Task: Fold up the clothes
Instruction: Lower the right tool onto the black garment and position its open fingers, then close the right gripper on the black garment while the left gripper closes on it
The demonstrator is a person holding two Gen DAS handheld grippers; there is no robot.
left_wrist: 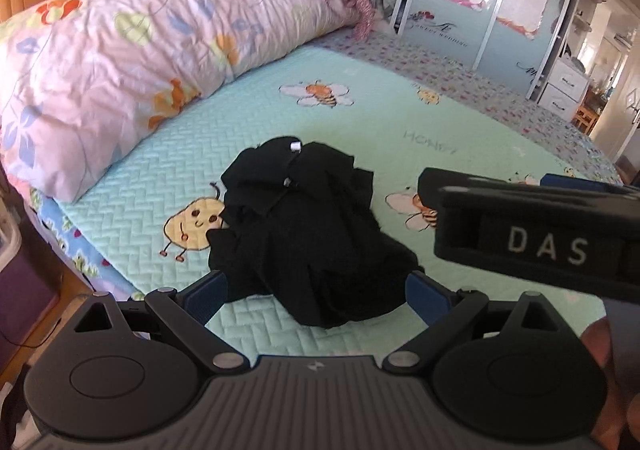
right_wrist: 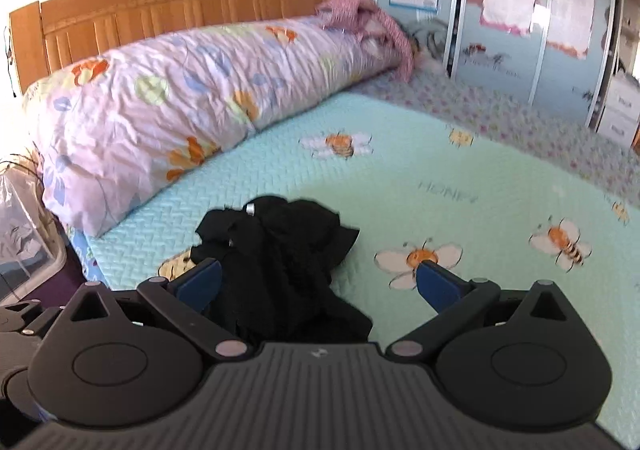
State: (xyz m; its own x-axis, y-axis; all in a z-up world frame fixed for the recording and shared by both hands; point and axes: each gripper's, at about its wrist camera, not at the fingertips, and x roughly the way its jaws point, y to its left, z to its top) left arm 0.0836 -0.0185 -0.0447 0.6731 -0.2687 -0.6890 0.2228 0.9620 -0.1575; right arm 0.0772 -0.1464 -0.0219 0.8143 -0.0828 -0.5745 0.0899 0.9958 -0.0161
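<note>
Clothes [left_wrist: 308, 234] crumpled; only left wrist shows "DAS" gripper [left_wrist: 532, 234].

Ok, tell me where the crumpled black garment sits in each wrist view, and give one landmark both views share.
Left wrist view: the black garment lies lower centre on the green quilt, between the open fingers of the left hand-held gripper.
Right wrist view: the black garment sits lower centre-left, by the left blue pad.
Shared landmark: the floral duvet roll.
</note>
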